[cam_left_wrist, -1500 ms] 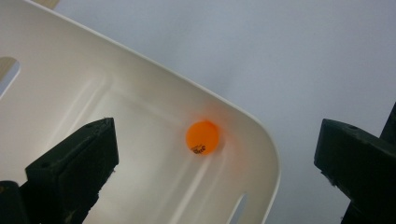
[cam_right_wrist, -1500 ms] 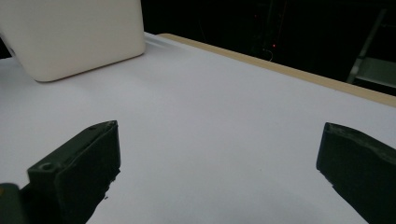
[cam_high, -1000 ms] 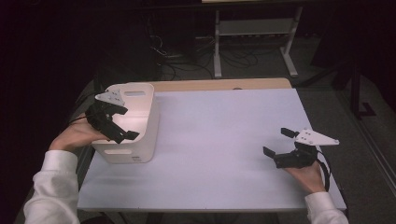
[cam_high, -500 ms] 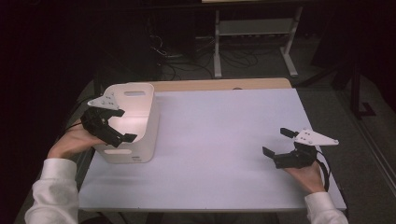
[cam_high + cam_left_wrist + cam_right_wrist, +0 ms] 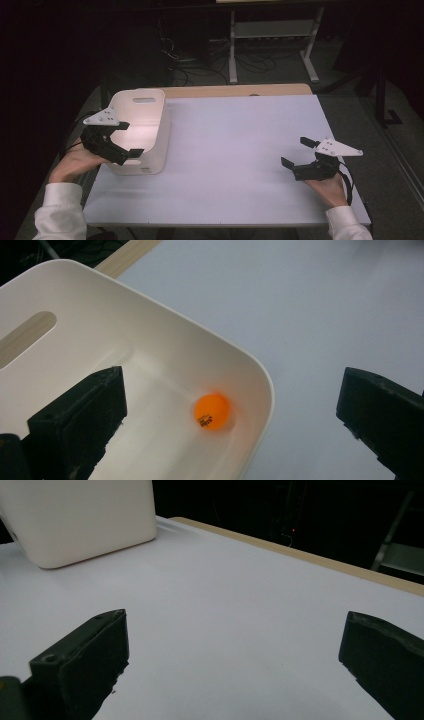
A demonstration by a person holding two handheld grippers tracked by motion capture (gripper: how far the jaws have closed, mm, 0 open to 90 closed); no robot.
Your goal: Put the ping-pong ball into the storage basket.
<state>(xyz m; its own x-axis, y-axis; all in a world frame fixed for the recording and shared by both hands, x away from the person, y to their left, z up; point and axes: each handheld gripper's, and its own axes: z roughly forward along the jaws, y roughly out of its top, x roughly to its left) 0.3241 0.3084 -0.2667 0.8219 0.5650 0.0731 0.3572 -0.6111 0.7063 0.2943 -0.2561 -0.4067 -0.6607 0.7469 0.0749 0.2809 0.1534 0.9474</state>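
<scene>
Risk: small orange plastic ball (image 5: 211, 411) resting in white plastic bin's (image 5: 145, 107) corner; left gripper (image 5: 122, 140), jaws spread and empty above, may catch the rim and tip it; right gripper (image 5: 300, 152) spread, idle, well apart.

Under the left gripper (image 5: 122, 140) sits the bin (image 5: 165, 355); white plastic, smooth, a soft satin sheen along its rounded rim; inside it, close below the jaws, the ball (image 5: 211, 411), orange plastic, lightly glossy with dark print; the gripper's own jaws look matt black, slightly grainy plastic; beneath the right gripper (image 5: 302, 152) the table (image 5: 240, 610) top is pale, matt and smooth; beyond it, the far edge shows a light wood strip (image 5: 300, 554); its top plate is flat matt grey.
</scene>
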